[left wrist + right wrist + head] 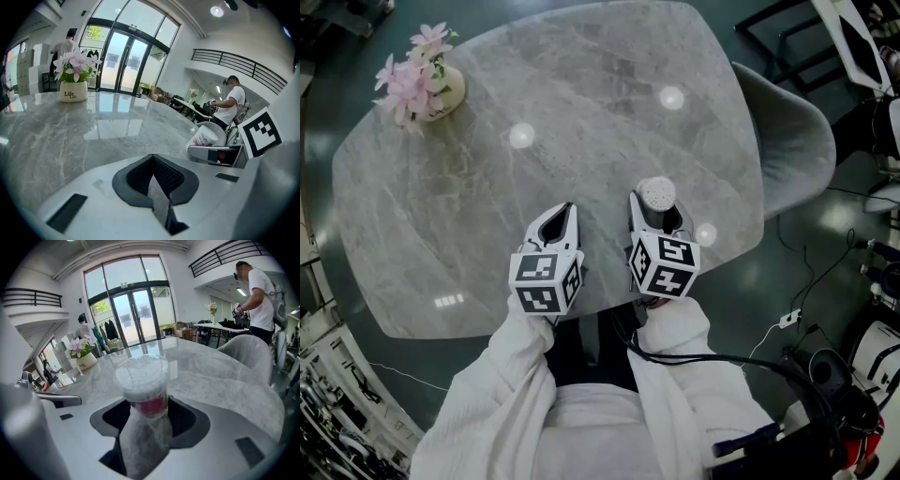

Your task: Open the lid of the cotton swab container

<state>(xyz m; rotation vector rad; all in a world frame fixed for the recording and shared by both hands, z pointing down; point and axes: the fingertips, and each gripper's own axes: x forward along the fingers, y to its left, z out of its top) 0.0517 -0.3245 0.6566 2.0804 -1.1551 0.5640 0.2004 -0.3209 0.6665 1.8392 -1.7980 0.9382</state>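
Grey veined marble tabletop [581, 103] spreads out below me, with a cream pot of pink flowers [431, 84] near its far left corner. My right claw [656, 216] pinches the clear round cotton swab container [656, 194] by its lower body. The white-speckled lid end is closed and pokes out past the jaw tips, tilted away from me. My left claw [558, 216] sits just beside the right one, jaws pressed together on nothing and apart from the container.
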